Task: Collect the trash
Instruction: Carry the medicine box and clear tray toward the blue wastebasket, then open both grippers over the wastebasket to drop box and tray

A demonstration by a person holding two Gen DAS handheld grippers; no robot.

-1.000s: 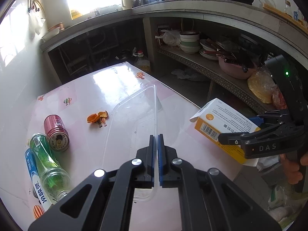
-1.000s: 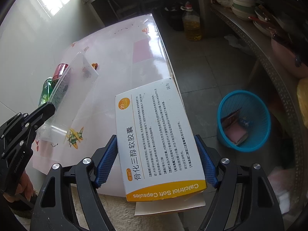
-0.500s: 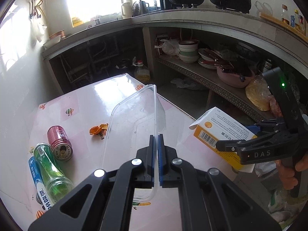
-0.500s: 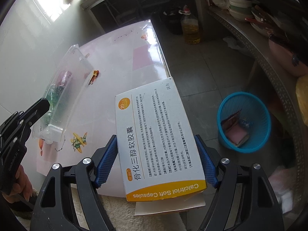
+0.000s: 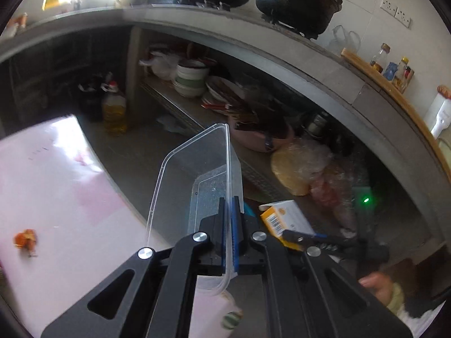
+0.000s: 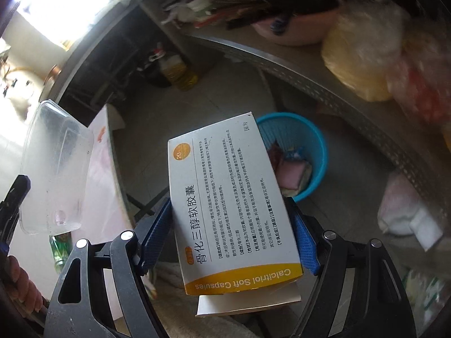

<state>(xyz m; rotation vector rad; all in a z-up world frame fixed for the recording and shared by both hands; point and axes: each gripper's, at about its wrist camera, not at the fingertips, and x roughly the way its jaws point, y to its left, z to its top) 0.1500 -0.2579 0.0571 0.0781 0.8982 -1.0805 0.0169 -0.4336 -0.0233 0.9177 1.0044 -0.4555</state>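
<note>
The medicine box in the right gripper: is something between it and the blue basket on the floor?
Nothing visible is. The medicine box, held in the right gripper, is above bare floor, and the open blue basket lies just beyond its far end. The clear container is off to the side.

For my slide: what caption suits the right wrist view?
Right claw carries medicine box above blue bin.

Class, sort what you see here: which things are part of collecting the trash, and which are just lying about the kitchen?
Part of the job:
clear plastic tub, held in left tool
medicine box, held in right tool
blue bin
orange scrap on the table

Lying about:
oil jug
stacked bowls
black pot
</note>
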